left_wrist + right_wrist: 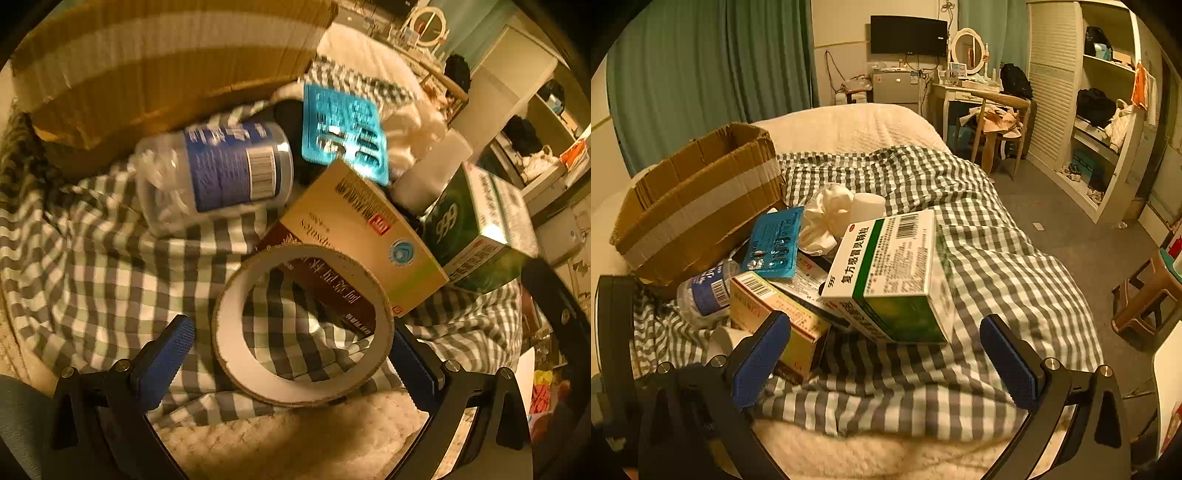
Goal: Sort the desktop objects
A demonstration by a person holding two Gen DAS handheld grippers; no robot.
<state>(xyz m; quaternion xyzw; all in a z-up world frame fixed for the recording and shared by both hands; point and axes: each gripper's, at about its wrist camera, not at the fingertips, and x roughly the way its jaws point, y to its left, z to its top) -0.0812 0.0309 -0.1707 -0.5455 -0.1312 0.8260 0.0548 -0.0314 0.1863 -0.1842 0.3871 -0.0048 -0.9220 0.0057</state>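
Observation:
A tape roll (231,332) lies on the checkered cloth (92,280) between the fingers of my left gripper (291,360), which is open; its right finger (413,365) is close to the roll and its left finger stands apart. Beyond the roll is a heap: a plastic bottle (221,177), a blue blister pack (343,133), a beige medicine box (358,236) and a green box (476,229). My right gripper (884,362) is open over bare cloth, just short of the green-and-white box (894,273) and the beige box (775,310).
An open cardboard box (698,199) stands at the back left of the heap on the bed. Crumpled tissue (827,218) and a white roll (868,206) lie behind the boxes. A chair (997,125), shelves (1100,122) and a stool (1145,295) stand on the right.

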